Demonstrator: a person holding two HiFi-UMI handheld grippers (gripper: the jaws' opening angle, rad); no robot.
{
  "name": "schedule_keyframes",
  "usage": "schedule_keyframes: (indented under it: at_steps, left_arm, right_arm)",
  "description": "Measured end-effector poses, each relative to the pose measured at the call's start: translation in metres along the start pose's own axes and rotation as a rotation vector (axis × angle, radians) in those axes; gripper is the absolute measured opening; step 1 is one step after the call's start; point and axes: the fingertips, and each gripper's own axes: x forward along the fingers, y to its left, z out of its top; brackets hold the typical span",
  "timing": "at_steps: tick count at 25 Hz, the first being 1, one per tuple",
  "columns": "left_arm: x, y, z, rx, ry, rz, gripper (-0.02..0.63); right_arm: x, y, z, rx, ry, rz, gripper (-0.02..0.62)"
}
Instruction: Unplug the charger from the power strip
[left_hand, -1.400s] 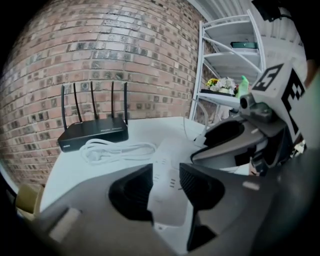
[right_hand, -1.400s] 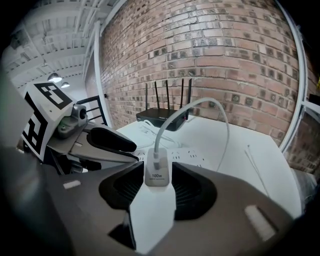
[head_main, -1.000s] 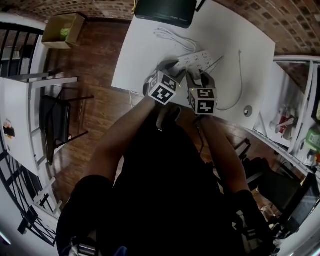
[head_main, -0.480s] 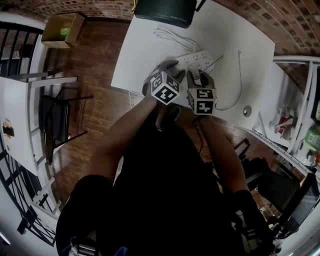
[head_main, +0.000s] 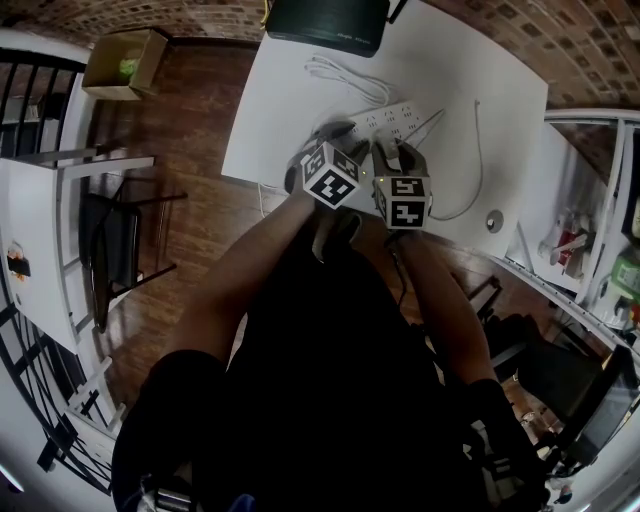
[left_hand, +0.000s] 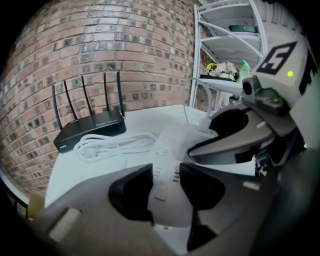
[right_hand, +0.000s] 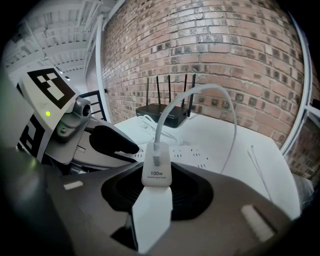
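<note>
Two tongs engaged: left tongs clamped on power strip; right tongs, jaws just closed, gripping charger. Pin power strip flat; pull charger straight out, no twisting.

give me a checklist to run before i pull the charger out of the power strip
1. Right claw on the charger: ok. Its jaws have just been closing, and the charger sits clamped between them.
2. Left claw bracing the power strip: ok. The strip's near end is pinched between its jaws.
3. Charger cable slack: ok. It arcs loosely and is not taut.
4. Router and coiled cord out of the way: ok. Both lie clear of the charger.
5. Prongs seated in the strip: cannot tell. The right claw hides them.
</note>
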Motion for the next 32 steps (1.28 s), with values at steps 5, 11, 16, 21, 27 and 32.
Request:
schedule_keyframes:
  at_steps: [5, 11, 16, 21, 27, 32]
  left_arm:
    - [0.001, 0.000, 0.000, 0.000, 0.000, -0.006, 0.170]
    - [0.001, -0.002, 0.000, 0.006, 0.000, -0.012, 0.170]
    - [0.001, -0.005, 0.000, 0.016, 0.006, -0.021, 0.169]
    - [0.002, -0.006, 0.001, 0.018, 0.008, -0.023, 0.169]
    - [0.002, -0.008, 0.001, 0.020, 0.006, -0.027, 0.169]
    - [0.004, -0.003, 0.002, 0.005, 0.004, -0.010, 0.167]
  right_arm:
    - [0.003, -0.003, -0.004, -0.002, 0.001, -0.004, 0.140]
    - [0.001, -0.002, -0.008, 0.005, 0.006, -0.004, 0.140]
    - [-0.003, -0.003, -0.008, 0.020, -0.001, -0.018, 0.140]
    - [-0.005, -0.004, -0.006, 0.028, -0.007, -0.024, 0.140]
    - [-0.007, -0.005, -0.008, 0.035, -0.027, -0.038, 0.140]
    - [-0.022, -0.002, 0.017, 0.020, -0.127, -0.028, 0.140]
